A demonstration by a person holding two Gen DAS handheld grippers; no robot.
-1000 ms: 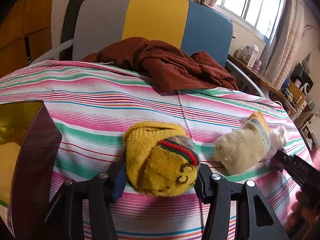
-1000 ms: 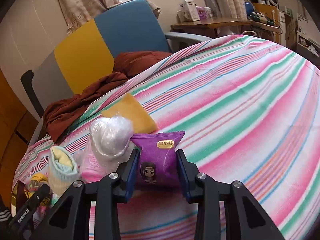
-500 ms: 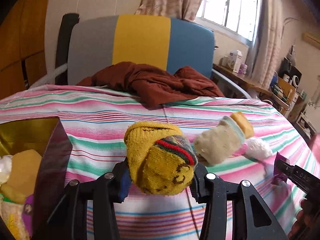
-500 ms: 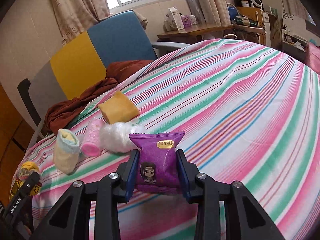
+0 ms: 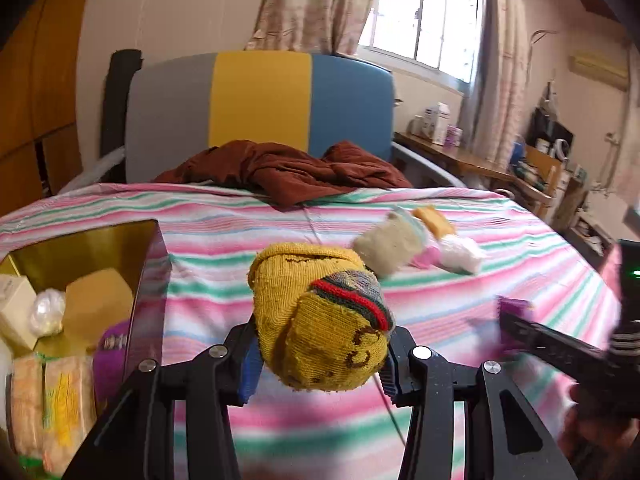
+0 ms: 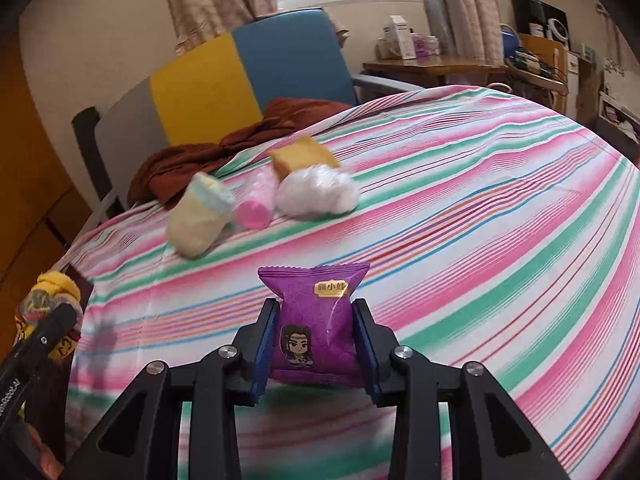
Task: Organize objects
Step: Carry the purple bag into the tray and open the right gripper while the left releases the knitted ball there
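My left gripper [image 5: 320,354] is closed around a rolled yellow sock [image 5: 320,316], its blue-padded fingers [image 5: 248,368] pressing both flanks of the bundle. The sock has a red, green and grey band and brown knitted marks; its rolled end faces me and its long axis runs away from the camera, above the striped bedspread [image 5: 460,280]. At the near left sits an open box [image 5: 150,300] with a gold interior, already holding a cream carton, a clear wrapped ball, a tan block, patterned packets and something purple; I cannot read any print on them.

My right gripper [image 6: 316,344] pinches a purple snack packet [image 6: 314,320] by its lower sides, the jaws only as wide as the packet. It stands upright, long axis vertical, crimped top edge uppermost, printed face toward me. A gold label near the top carries small Chinese characters that I cannot read surely, and below it is a cartoon figure with dark hair.

Farther out on the bedspread, left of centre, lie a pale sock [image 6: 198,218], a pink roll [image 6: 256,204], a white crumpled bag [image 6: 316,194] and a tan sponge [image 6: 302,158], clustered close together. A brown garment [image 5: 288,170] lies at the far edge against the grey, yellow and blue chair [image 5: 260,100].
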